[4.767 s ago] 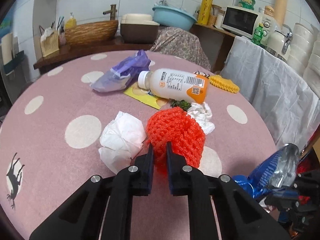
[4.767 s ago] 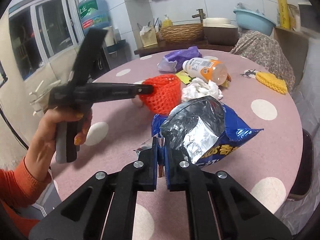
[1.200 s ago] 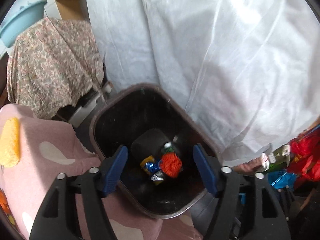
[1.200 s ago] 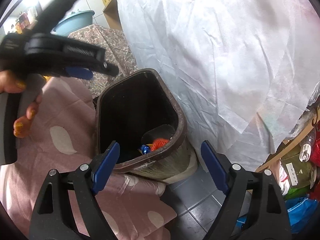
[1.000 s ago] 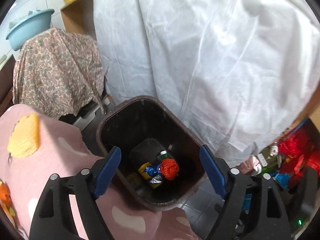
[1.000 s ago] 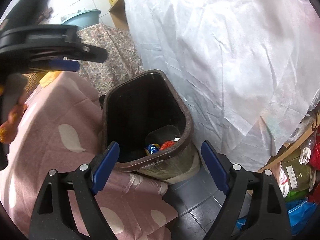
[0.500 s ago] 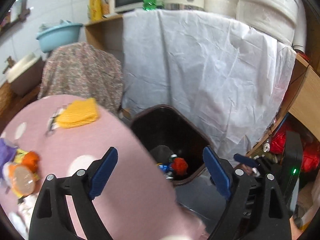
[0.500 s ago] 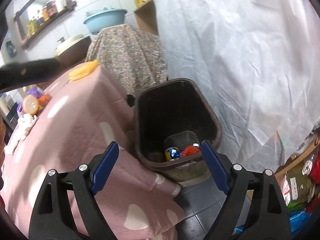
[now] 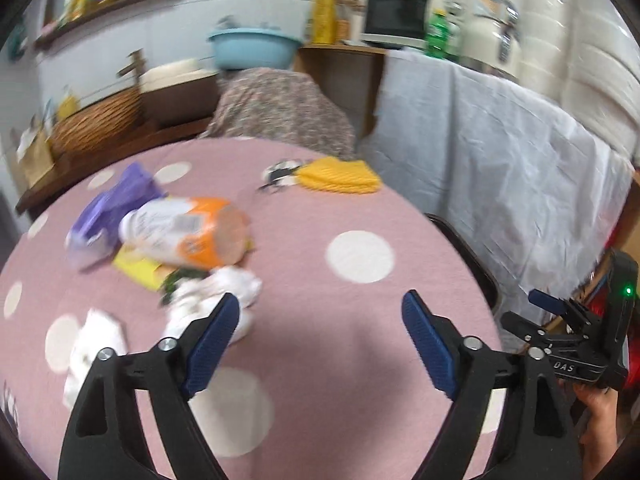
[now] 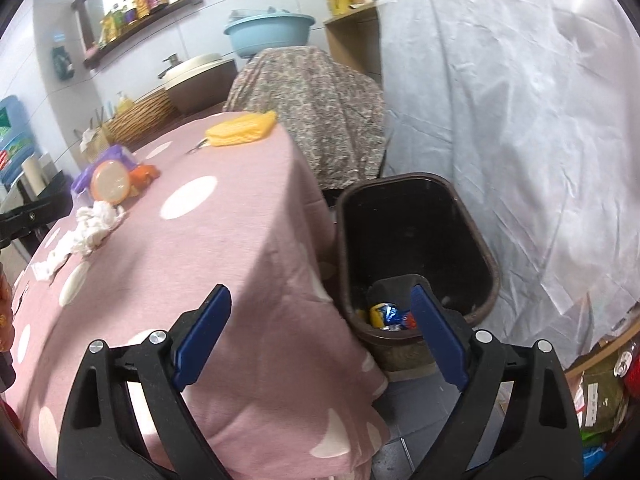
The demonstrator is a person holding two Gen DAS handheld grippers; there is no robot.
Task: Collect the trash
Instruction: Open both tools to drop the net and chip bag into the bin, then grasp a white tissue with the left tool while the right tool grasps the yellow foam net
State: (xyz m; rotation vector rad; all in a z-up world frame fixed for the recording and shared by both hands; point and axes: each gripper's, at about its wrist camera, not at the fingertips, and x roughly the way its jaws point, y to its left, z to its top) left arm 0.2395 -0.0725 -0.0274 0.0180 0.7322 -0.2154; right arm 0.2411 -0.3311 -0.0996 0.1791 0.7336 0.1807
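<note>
Red mesh net and blue foil snack bag (image 10: 386, 315) now lie in the dark brown plastic bin (image 10: 486, 264) beside the table. Left gripper (image 9: 320, 334), jaws spread but just narrowing on nothing, has swung back over the crumpled white tissue (image 9: 218, 286); right gripper (image 10: 320, 334), widening and empty, hangs beside the bin.

Dark brown bin (image 10: 416, 240) stands upright on the floor beside the table, holding a blue-and-yellow wrapper (image 10: 384, 314). On the pink spotted tablecloth (image 9: 320, 280): orange-and-white bottle (image 9: 184, 234) on its side, purple bag (image 9: 108, 212), crumpled white tissues (image 9: 216, 292), yellow mesh (image 9: 340, 176).
</note>
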